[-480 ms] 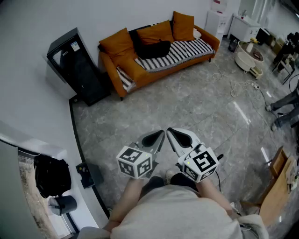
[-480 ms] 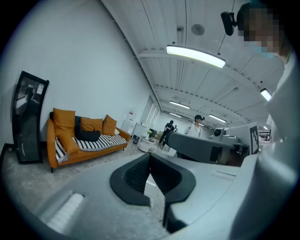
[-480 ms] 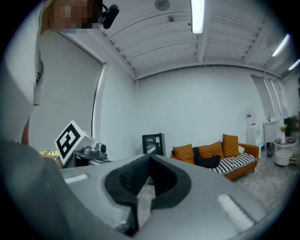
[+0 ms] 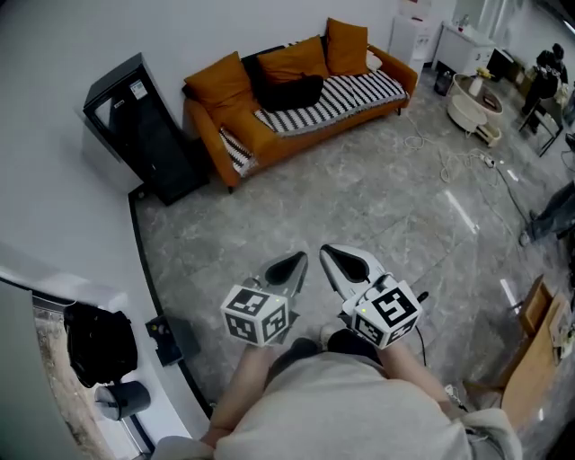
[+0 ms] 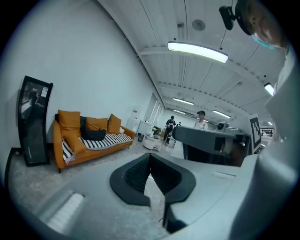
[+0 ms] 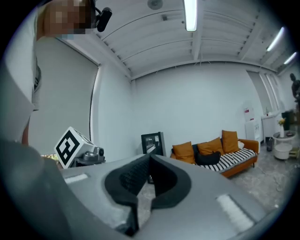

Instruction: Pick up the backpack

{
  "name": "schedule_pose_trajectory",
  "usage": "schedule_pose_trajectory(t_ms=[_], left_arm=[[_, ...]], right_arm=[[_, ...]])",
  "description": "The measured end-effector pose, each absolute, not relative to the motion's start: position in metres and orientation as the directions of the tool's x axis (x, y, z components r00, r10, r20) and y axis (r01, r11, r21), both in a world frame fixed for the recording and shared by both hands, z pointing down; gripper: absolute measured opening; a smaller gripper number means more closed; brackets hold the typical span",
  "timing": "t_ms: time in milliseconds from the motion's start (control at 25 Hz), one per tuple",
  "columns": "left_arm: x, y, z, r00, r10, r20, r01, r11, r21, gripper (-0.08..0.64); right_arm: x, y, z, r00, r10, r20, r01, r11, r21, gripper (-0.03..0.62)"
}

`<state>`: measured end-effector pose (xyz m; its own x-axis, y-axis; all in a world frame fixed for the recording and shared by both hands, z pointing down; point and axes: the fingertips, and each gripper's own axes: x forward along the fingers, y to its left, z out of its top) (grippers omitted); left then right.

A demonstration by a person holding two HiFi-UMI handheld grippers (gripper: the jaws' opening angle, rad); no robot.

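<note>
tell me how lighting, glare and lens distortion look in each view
Head view: even indoor light, wide-angle bowing of the walls, a white glare streak on the polished floor. Left gripper view: heavy fisheye with dark corners, the ceiling strip light blown out. Right gripper view: same fisheye, a bright ceiling lamp, the orange sofa fairly sharp.

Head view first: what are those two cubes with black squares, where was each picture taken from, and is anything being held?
No robot here: a person holds a hand-held gripper in each hand, the left hand-held gripper and the right hand-held gripper. The marked cubes are parts of them. The head view looks down from a camera on the person's head; the other two pictures come from cameras riding on each hand-held gripper. Both have their jaws together and hold nothing. Across the grey floor stands an orange sofa with a black bag on it, probably the backpack.
</note>
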<state>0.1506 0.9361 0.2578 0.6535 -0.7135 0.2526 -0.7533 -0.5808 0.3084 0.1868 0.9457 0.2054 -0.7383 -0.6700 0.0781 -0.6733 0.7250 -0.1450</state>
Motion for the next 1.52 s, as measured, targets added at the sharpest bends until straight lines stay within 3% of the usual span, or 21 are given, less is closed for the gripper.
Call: schedule_pose_trajectory(t_ms=[200,960,1520], left_arm=[[0.149,0.928,0.247,0.652,-0.721,0.235,-0.756,-0.591,0.281,0.006],[0.209,0.870,0.257,0.642,-0.732,0.230,-0.764,-0.584,0.273,0.006],[0.110,0.664,0.253,0.642,-0.734,0.222,-0.763,-0.580,0.286,0.006]], right_arm=[[0.194,0.937,0.206,-0.761,-0.647,0.040,-0.637,0.736,-0.230,0.003],[0.246,0.869,0.206,-0.792,-0.608,-0.053,-0.572,0.769,-0.284,0.003],[0.141,0.678,0.208,-0.858,-0.513,0.024,-0.503,0.831,-0.238,0.003]])
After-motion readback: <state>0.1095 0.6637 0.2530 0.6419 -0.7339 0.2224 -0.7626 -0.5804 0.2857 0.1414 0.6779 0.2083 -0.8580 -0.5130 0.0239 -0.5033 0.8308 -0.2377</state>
